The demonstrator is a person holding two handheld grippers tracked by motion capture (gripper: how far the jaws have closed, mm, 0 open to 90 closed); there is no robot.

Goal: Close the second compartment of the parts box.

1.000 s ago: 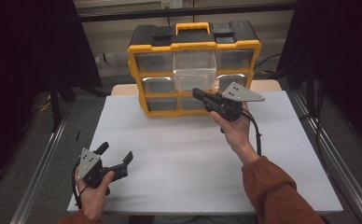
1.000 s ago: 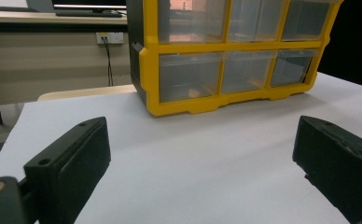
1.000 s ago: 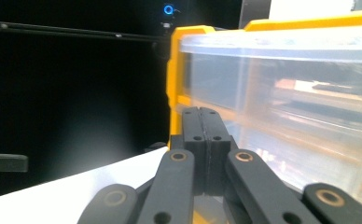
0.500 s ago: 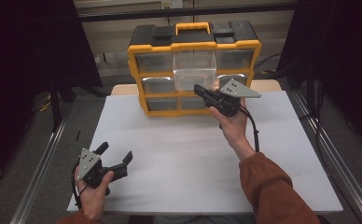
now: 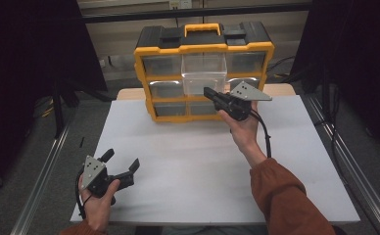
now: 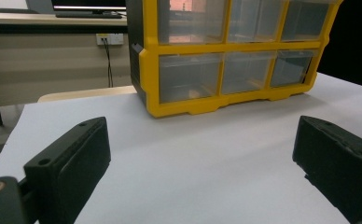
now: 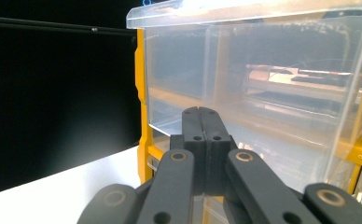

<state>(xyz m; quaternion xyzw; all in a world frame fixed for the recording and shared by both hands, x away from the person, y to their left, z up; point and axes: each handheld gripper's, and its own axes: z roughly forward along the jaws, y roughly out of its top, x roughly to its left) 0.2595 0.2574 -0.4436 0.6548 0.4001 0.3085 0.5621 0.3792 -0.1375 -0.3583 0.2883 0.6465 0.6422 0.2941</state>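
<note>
Nearest the person, the left gripper (image 5: 121,172) rests low on the white table sheet (image 5: 188,166) at the near left corner, its jaws spread wide apart with nothing between them; in the left gripper view the two black jaws frame bare sheet and, farther off, the lower drawers of the yellow organizer (image 6: 230,70). It sits where it sat a second ago, so it plays no part for now. Farther up the table the right hand (image 5: 244,128) carries the right gripper (image 5: 208,92), whose jaws are pressed together with nothing held between them. Over the last second this gripper has crept forward and slightly up, from just before the cabinet's lower row to the front of the clear drawer (image 5: 203,73) that juts out of the middle column of the yellow organizer's (image 5: 203,68) upper rows. In the right gripper view the closed tips (image 7: 201,122) stand right against, or just short of, the drawer's transparent front wall (image 7: 263,84); whether they touch it I cannot tell. The drawer looks empty and protrudes well beyond its neighbours, which sit flush. I take the closed jaws and the forward creep to mean that the drawer is about to be pushed back in with the gripper's nose, a step not yet done. At the far end the organizer's black top and yellow carry handle (image 5: 201,29) stand before a dark background.
</note>
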